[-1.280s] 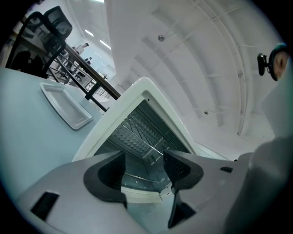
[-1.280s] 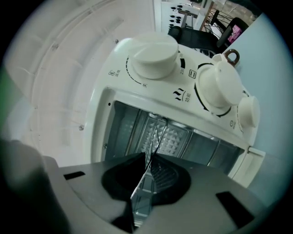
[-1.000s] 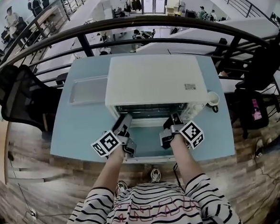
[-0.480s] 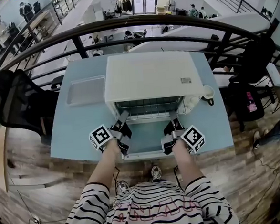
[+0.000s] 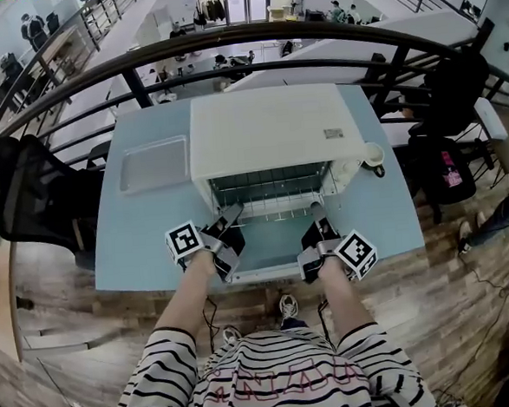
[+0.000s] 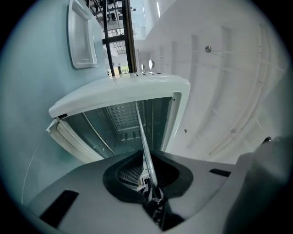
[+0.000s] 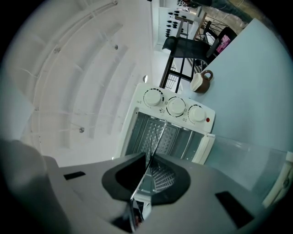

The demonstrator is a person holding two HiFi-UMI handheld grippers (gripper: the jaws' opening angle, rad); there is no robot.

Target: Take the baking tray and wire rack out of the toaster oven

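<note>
At the oven's open mouth, both sets of jaws are clamped on the front edge of the wire rack (image 5: pixel 272 207): the left gripper (image 5: pixel 234 214) has just closed onto it, and the right gripper (image 5: pixel 314 210) pinches tight. Pull unevenly and that thin wire could slip free, I'd say, or the rack could jam on its rails. The baking tray (image 5: pixel 153 164) lies on the counter (image 5: pixel 144 241) left of the toaster oven (image 5: pixel 271 132), with a mug (image 5: pixel 373 154) at its right, and nothing blocks the way out.

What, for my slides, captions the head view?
Left hand-held gripper, jaws just closed, and right hand-held gripper grip wire rack in toaster oven.
</note>
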